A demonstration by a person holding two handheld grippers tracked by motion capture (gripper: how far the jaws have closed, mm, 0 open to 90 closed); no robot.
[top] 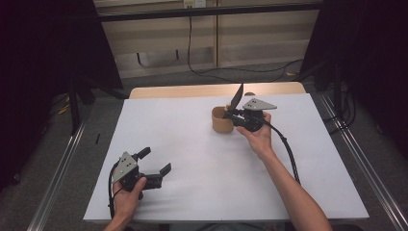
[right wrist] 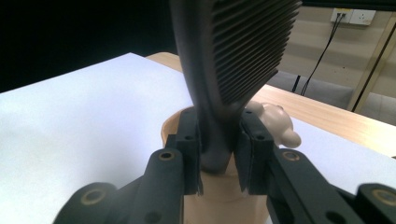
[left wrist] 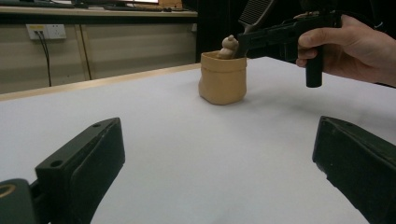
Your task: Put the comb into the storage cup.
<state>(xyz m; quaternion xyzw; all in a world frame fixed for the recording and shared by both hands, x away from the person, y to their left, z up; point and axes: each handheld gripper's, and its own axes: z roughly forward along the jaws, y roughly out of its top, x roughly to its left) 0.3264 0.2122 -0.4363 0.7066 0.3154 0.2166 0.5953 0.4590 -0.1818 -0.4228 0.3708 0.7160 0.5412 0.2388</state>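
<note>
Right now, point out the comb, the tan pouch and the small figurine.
comb [right wrist: 247, 51], right gripper view, on its teeth.
tan pouch [left wrist: 223, 84], left gripper view, on its front wall.
small figurine [left wrist: 228, 46], left gripper view, on its body.

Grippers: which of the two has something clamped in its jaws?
The right gripper, clamped on the black comb above the tan pouch. The left gripper is open.
</note>
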